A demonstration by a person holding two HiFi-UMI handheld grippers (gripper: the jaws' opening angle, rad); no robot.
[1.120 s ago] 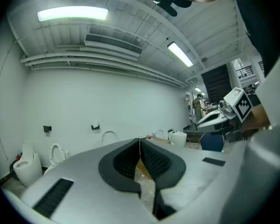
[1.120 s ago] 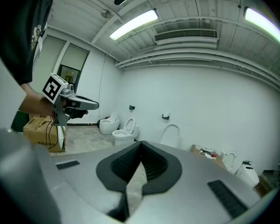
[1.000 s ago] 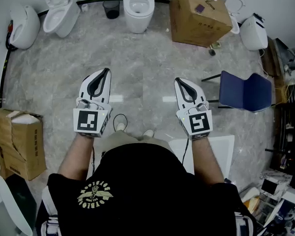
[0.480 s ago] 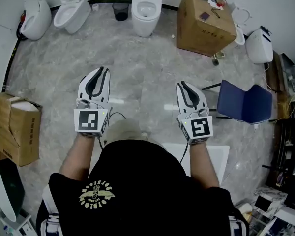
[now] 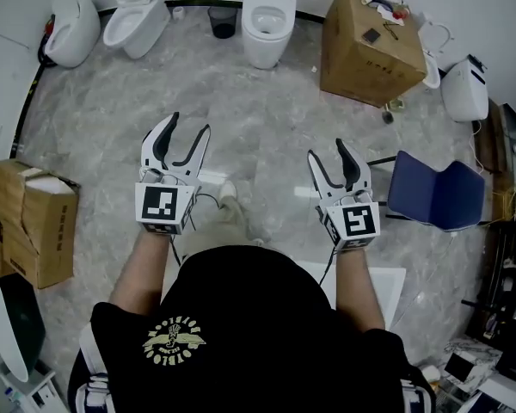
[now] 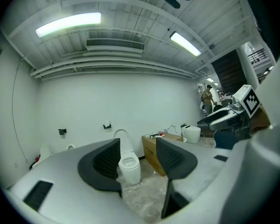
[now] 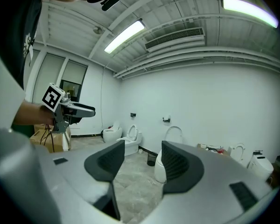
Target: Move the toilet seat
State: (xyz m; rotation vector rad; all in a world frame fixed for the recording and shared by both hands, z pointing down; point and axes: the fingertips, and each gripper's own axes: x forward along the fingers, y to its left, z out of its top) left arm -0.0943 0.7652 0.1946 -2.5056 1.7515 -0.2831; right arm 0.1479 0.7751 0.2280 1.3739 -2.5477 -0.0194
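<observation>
A white toilet (image 5: 267, 15) stands at the far wall, well ahead of both grippers; its lid (image 6: 122, 136) is raised against the wall. In the head view my left gripper (image 5: 189, 126) and right gripper (image 5: 326, 150) hover side by side above the marble floor, level with each other. The jaws of both are opening, with nothing between them. The left gripper view frames the toilet (image 6: 129, 167) in the gap of my left gripper (image 6: 137, 146). In the right gripper view the right jaw half hides the toilet (image 7: 157, 169) beyond my right gripper (image 7: 143, 146).
Two more toilets (image 5: 140, 15) (image 5: 73, 24) stand at the far left, with a small dark bin (image 5: 224, 20) by the wall. A large cardboard box (image 5: 370, 46) sits right of the middle toilet. A blue chair (image 5: 439, 196) is at right, another box (image 5: 34, 231) at left.
Both grippers, shut in the earlier frames, now have their jaws spread. The person has stepped forward, one foot now out ahead, and the far wall's toilets sit lower in the head view.
</observation>
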